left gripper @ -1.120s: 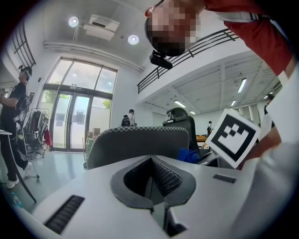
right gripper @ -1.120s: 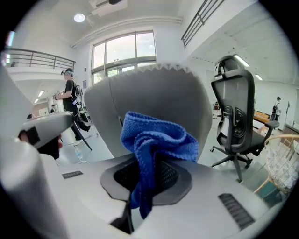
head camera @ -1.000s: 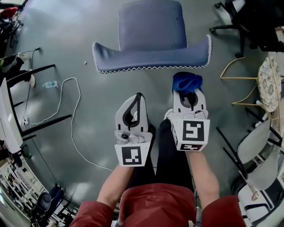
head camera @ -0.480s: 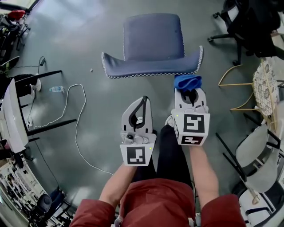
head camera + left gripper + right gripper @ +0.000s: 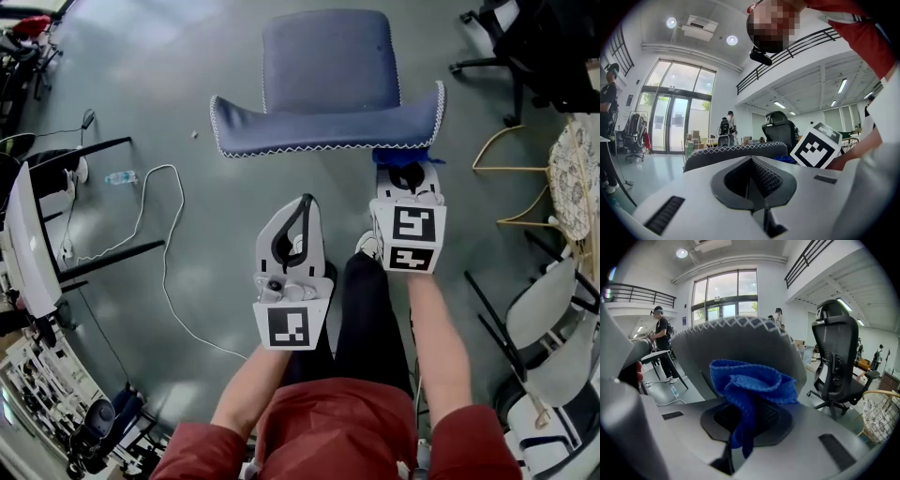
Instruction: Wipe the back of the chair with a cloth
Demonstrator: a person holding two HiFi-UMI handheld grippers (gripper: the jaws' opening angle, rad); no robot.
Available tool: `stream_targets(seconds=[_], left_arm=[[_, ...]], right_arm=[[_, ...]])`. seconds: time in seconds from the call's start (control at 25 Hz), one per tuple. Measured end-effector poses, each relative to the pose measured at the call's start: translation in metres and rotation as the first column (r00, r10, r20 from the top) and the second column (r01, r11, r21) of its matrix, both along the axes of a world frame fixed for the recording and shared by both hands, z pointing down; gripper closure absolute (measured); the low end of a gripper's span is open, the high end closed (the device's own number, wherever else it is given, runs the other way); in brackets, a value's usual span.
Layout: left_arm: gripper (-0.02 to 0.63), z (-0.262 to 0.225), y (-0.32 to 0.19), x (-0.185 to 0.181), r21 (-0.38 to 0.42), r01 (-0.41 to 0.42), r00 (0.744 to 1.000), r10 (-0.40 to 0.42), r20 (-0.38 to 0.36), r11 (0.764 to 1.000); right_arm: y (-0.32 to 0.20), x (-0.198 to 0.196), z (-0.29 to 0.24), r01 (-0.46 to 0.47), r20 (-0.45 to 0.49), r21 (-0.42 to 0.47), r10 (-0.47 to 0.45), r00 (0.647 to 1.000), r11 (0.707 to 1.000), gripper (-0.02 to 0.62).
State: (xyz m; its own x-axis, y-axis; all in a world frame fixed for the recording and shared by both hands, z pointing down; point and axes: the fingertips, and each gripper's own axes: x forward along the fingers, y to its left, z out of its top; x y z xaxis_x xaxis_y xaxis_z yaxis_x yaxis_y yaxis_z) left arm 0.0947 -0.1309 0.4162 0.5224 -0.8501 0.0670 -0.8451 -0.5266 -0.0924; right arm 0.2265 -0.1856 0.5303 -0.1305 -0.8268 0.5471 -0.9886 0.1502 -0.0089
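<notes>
A blue-grey padded chair [image 5: 328,66] stands ahead of me, its back's top edge [image 5: 323,122] trimmed with white zigzag stitching. My right gripper [image 5: 405,171] is shut on a bunched blue cloth [image 5: 750,383], which lies against the right end of the chair back [image 5: 736,348]; only a sliver of cloth [image 5: 386,157] shows in the head view. My left gripper [image 5: 300,211] hangs shut and empty below the chair back, apart from it. The chair back [image 5: 736,152] also shows beyond the left jaws.
A white cable [image 5: 164,253] and a small bottle [image 5: 120,177] lie on the grey floor at left, near black table legs [image 5: 89,155]. Black office chairs [image 5: 534,47] stand at the upper right, a wire basket [image 5: 572,178] and grey chairs [image 5: 553,319] at right.
My right gripper has moved forward with the cloth until it meets the right end of the chair back. The left gripper has hardly shifted.
</notes>
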Motion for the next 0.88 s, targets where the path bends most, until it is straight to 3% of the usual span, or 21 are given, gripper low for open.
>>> stream_targets(seconds=[0.36, 0.68, 0.88], left_arm=[[0.595, 0.068, -0.004, 0.004, -0.028, -0.005, 1.0, 0.005, 0.006, 1.0], [0.595, 0.13, -0.008, 0.033, -0.044, -0.028, 1.0, 0.028, 0.0, 0.999], [0.595, 0.123, -0.002, 0.074, -0.068, -0.029, 1.0, 0.029, -0.002, 0.997]], right_arm=[[-0.029, 0.016, 0.108, -0.022, -0.009, -0.053, 0.021, 1.0, 0.998, 0.535], [-0.046, 0.044, 0.205, -0.039, -0.024, -0.106, 0.037, 0.999, 0.994, 0.535], [-0.052, 0.094, 0.212, -0.042, -0.06, -0.137, 0.034, 0.998, 0.99, 0.535]])
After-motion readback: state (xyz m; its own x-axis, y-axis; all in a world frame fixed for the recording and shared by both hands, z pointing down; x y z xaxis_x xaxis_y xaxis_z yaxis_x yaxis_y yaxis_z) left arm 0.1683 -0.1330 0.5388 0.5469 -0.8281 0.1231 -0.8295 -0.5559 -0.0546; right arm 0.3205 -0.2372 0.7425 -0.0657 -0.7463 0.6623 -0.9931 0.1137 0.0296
